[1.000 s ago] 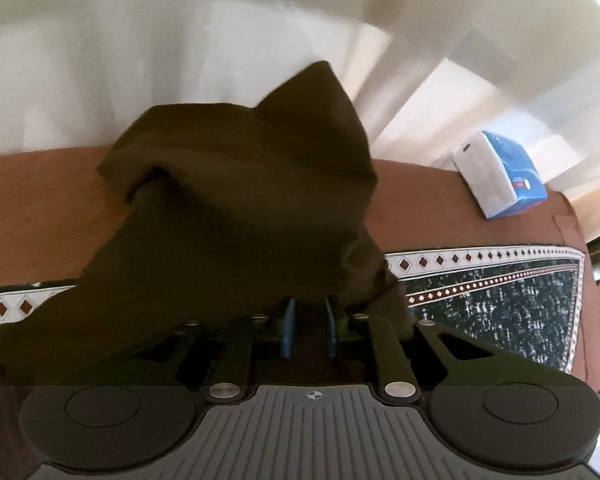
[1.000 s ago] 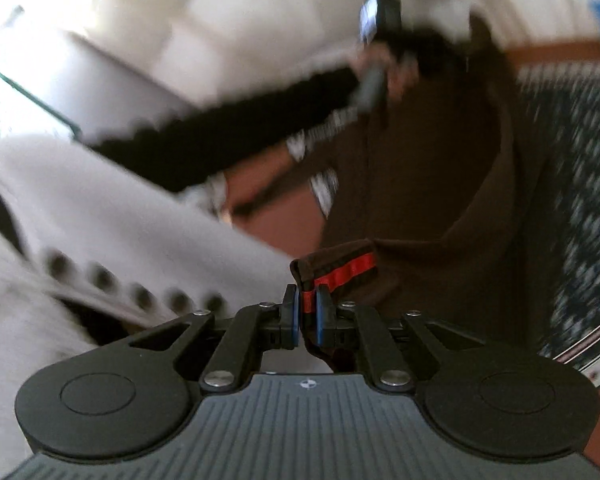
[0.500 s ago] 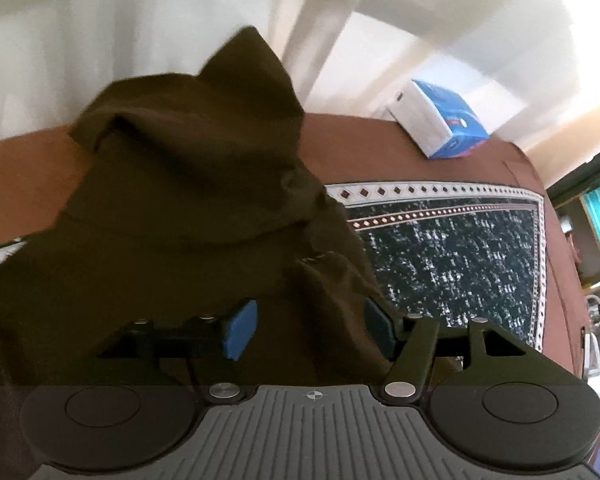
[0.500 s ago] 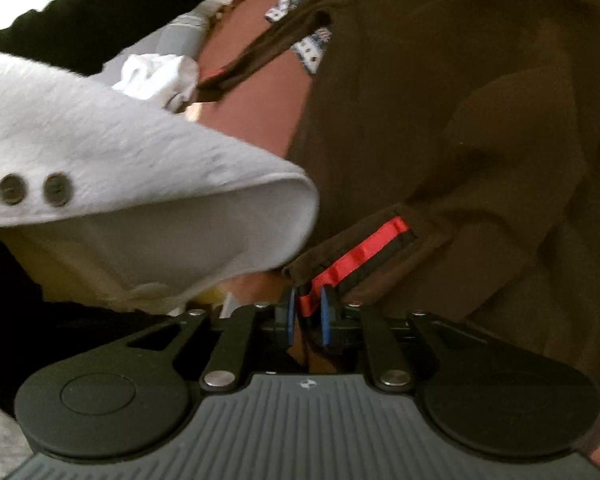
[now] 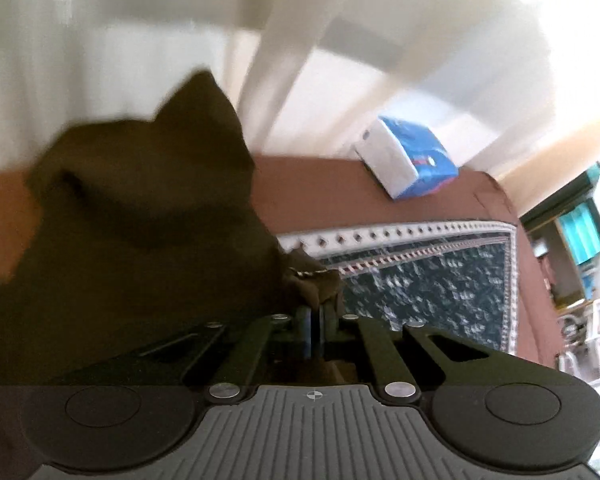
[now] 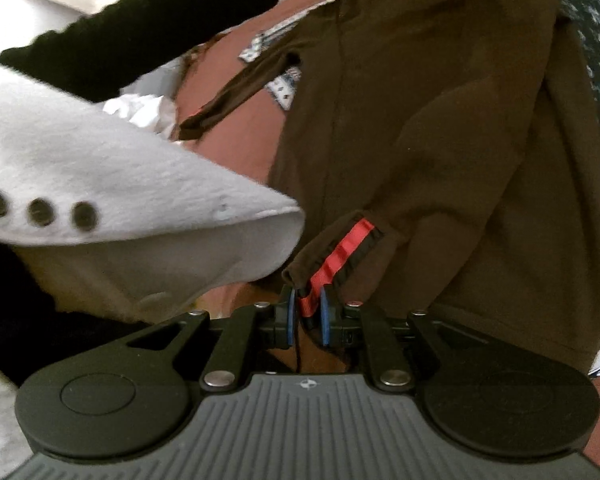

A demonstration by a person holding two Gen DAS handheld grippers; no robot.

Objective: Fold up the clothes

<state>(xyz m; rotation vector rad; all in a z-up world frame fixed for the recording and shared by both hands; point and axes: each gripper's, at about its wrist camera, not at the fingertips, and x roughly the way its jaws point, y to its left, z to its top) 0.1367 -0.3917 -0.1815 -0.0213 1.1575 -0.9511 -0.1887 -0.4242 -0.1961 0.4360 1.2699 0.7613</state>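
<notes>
A: Start from the fingers. What has the right gripper [image 6: 305, 312]?

B: Its blue pads [image 6: 287, 314] are nearly together and they pinch the sleeve cuff [image 6: 342, 250], the one with the red stripe. The cuff goes up and to the right from the pads.

A: And the left gripper [image 5: 315, 326]?

B: Its jaws have just snapped shut. A small corner of the brown garment [image 5: 140, 216] sits just above the closed tips, but whether cloth is really between them I cannot tell.

A: Where does the garment lie?

B: Spread on the brown table cover [image 5: 332, 196], partly over the patterned cloth [image 5: 432, 284]. In the right view its long axis, along the front seam, runs away from the fingers toward the other hand at the top. The body lies right of the pinched cuff.

A: So the next move?

B: I think the right hand, nearer to the sleeve, must carry the cuff across the body, rightward over the seam.
</notes>
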